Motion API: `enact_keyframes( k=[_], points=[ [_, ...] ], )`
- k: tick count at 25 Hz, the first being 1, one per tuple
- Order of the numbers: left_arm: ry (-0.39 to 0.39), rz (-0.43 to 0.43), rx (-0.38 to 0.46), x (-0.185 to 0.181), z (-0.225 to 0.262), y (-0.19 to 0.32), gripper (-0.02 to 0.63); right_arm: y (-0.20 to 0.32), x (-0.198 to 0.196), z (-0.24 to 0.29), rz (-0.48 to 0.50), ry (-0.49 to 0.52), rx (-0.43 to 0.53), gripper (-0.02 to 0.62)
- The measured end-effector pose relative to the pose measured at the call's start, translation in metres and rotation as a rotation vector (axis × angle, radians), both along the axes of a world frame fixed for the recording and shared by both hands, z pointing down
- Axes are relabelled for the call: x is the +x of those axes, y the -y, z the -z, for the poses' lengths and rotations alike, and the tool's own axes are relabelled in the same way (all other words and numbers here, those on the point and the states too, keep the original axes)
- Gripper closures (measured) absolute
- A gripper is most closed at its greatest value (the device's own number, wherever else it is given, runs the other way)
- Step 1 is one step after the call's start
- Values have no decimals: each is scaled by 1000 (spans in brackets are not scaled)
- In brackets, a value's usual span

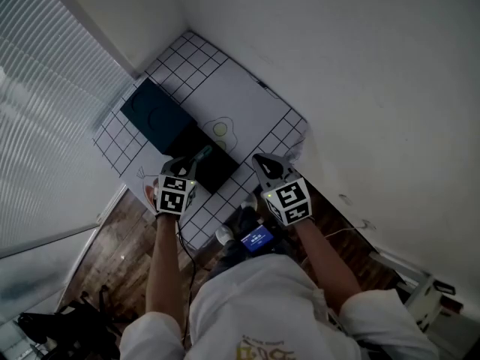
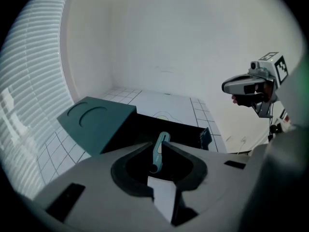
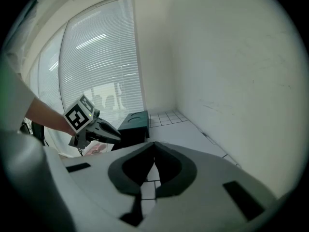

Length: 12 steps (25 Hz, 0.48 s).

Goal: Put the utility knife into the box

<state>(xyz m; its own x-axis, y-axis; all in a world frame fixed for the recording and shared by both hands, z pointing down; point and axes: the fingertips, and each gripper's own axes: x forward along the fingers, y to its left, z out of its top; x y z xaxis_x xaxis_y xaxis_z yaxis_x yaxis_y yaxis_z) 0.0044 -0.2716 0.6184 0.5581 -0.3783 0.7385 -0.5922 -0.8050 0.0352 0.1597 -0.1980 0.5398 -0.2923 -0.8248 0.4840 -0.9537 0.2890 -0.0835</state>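
A: What sits in the left gripper [image 2: 160, 148]?

B: Its jaws are pinched on the slim teal plastic utility knife [image 2: 158, 156], held up near the dark open box [image 2: 169, 128].

A: How will it handle?

B: Probably light, stiff and smooth; a grip across the flat handle suits it. The right gripper [image 3: 153, 148] is closed and empty.

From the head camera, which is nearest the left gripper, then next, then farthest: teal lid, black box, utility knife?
1. utility knife, held in the left gripper.
2. black box, just below it.
3. teal lid, beyond, toward upper left.
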Motion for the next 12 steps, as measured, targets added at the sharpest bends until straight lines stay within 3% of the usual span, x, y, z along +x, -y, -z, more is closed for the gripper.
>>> enact_keyframes(
  k=[4, 12],
  points=[
    [-101, 42, 43, -9, 25, -15, 595, -11, -12, 12, -2, -4, 26, 589],
    [-227, 69, 100, -45, 68, -69, 598, -45, -42, 41, -28, -17, 86, 589]
  ],
)
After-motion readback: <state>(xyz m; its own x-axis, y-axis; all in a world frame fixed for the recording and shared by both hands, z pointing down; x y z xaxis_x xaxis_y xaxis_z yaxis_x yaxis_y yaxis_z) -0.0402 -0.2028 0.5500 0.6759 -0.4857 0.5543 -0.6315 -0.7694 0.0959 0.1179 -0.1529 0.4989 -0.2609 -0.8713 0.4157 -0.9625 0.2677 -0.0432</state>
